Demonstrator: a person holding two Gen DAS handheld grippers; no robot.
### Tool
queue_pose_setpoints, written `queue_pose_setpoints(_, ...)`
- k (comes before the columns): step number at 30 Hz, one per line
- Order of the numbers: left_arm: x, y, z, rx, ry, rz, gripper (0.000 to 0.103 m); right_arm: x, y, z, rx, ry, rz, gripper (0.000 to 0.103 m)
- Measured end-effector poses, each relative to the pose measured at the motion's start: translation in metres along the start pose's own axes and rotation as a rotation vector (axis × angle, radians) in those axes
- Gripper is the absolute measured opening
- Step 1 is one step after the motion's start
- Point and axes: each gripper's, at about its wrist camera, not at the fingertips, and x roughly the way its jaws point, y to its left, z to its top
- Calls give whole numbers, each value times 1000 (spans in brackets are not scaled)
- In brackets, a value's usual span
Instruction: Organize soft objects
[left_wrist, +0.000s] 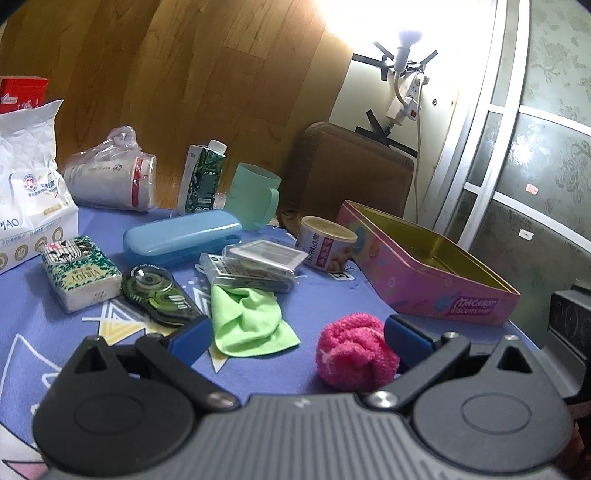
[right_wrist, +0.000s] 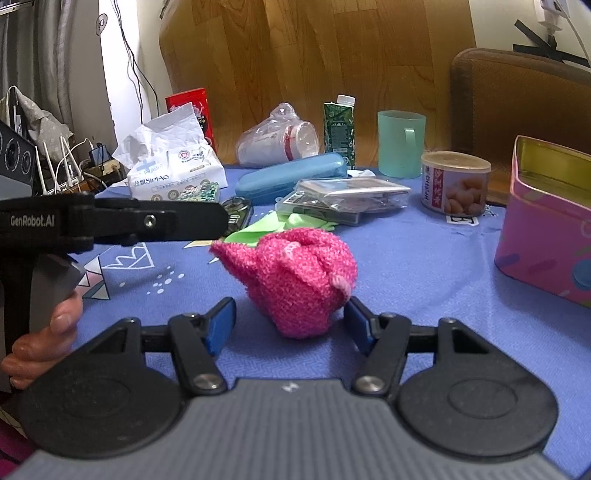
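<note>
Left wrist view
Left gripper (left_wrist: 297, 334): jaws spread wide, nothing between the pads.
Pink knitted ball (left_wrist: 356, 352): on the blue tablecloth (left_wrist: 325, 288), just inside the right blue pad.
Green cloth (left_wrist: 247, 321): crumpled beside the left pad.
Pink tin (left_wrist: 436, 284): lidless, near the ball.

Right wrist view
Right gripper (right_wrist: 291, 321): jaws parted, pads clear of the pink knitted ball (right_wrist: 291, 280) lying between them.
Left gripper (right_wrist: 218, 218): reached in from the left, held by a hand (right_wrist: 44, 332); its jaw state could not be told here.

The pink tin (left_wrist: 436, 273) reads "Macaron Biscuits" on its end. The small green tissue pack (left_wrist: 79, 271) says "Virjoy" — the white bag (right_wrist: 173, 166) "SIPIAO". The left gripper (right_wrist: 221, 218) bears "GenRobot.AI" on its black arm.
</note>
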Motion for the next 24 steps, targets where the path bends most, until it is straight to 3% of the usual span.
queue_pose_setpoints(24,-2,0,1,1,-3,-4,102,0,0,0,-3,-3,-8,67)
